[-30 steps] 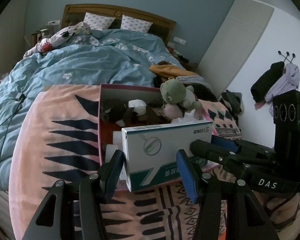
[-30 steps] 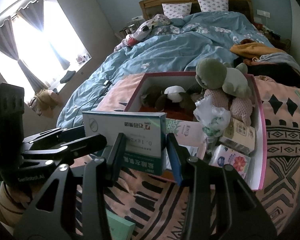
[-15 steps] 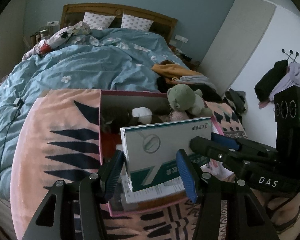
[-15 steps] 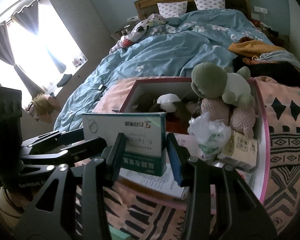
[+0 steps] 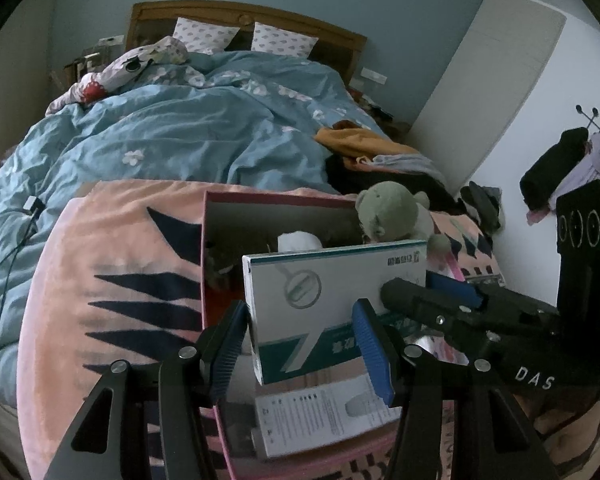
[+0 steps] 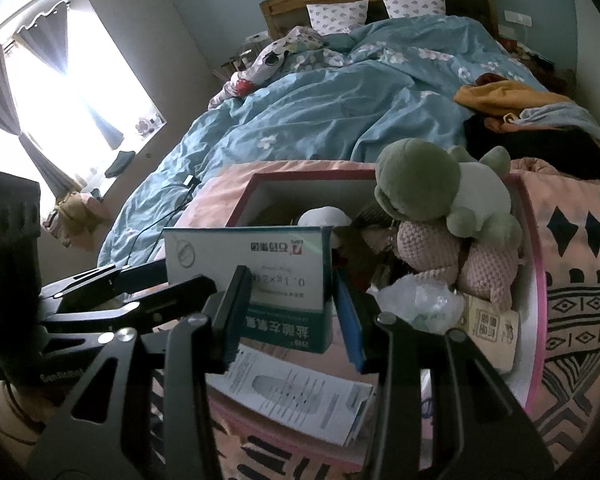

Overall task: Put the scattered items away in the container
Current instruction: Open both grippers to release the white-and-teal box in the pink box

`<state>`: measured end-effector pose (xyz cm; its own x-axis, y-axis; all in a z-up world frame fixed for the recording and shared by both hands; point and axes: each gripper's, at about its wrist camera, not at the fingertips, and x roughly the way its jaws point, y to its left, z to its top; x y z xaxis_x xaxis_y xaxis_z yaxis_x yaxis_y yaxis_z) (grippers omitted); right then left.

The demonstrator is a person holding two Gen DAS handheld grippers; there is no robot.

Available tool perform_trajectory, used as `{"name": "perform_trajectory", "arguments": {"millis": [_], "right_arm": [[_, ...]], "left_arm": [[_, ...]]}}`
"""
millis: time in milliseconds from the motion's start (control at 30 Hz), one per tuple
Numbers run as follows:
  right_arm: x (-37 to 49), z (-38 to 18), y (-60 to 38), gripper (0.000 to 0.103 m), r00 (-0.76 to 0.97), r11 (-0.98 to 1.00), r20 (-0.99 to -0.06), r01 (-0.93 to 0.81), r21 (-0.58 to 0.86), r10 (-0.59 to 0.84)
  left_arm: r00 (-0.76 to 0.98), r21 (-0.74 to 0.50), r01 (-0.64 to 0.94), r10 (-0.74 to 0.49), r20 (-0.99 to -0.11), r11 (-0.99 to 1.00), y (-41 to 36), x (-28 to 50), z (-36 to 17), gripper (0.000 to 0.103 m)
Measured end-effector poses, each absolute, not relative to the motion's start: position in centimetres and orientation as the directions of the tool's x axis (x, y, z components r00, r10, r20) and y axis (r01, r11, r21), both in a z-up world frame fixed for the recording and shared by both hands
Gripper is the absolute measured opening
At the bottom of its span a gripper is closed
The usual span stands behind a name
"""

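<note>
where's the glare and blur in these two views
Right wrist view: the window is blown out white, leaving the left gripper's body in dark silhouette. Left wrist view: even, dim light with no glare; the leaflet is smeared, and fisheye bends the bed's headboard.

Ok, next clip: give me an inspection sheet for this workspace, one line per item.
Surface: pink patterned blanket over a bed.
Job's things: white-and-green carton held above the open pink-rimmed box.
Clutter: the box holds a green plush toy, a pink knitted toy, a clear plastic bag and a printed leaflet.
Grippers: left hand-held gripper and right hand-held gripper each shut on the carton, one at each end.
Cables: black cable on the blue duvet.
Surroundings: wooden headboard, two pillows, bright window, clothes on wall hooks.
</note>
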<state>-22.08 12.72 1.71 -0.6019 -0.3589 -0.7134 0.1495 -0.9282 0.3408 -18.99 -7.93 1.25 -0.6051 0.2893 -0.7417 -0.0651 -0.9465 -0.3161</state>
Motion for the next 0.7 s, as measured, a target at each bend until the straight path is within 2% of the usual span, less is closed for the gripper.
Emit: {"name": "perform_trajectory", "arguments": {"millis": [700], "right_arm": [[-25.6,-2.0,13.3,0.044,-0.561,-0.942,-0.765,0.092,0.322,-0.316]], "left_arm": [[-0.569,-0.306,-0.045,0.276,-0.774,-0.951,-7.6,-22.5,-2.2,0.054]]}}
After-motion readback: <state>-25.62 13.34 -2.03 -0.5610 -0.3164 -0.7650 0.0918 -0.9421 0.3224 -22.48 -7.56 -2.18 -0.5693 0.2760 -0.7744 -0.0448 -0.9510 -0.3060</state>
